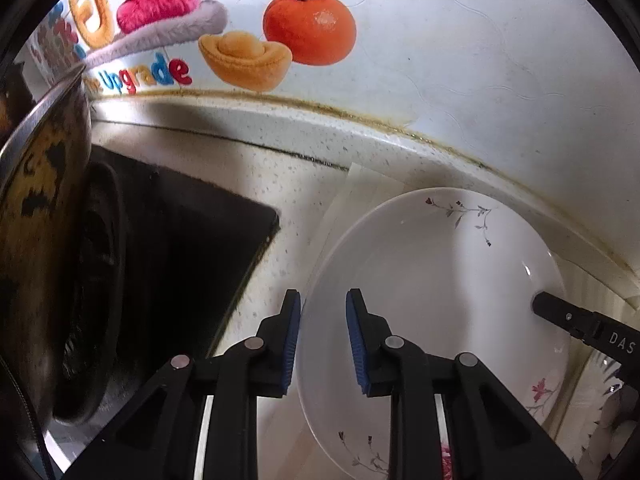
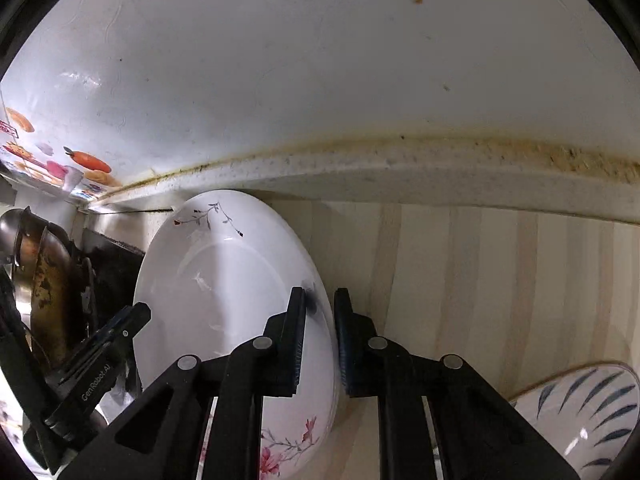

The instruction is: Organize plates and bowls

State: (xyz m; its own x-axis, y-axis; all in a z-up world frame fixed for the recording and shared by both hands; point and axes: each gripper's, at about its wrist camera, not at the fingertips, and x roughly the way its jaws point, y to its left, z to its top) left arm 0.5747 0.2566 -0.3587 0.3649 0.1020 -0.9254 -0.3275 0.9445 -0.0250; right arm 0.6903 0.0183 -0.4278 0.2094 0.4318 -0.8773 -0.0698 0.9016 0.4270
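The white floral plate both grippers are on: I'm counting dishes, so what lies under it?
Under the white floral plate, a second plate with pink flowers shows at the near edge. The top plate covers the rest, so anything else beneath is hidden.

A dark stove [image 1: 192, 240] is sitting sunk in the speckled counter [image 1: 288, 184], a scorched pan [image 1: 44, 184] is looming over its left side, a wall sticker [image 1: 240, 40] of an orange and plush letters is hanging behind it, and a striped mat [image 2: 500, 272] is lying to its right.

"Upgrade" on wall sticker [image 1: 160, 76]
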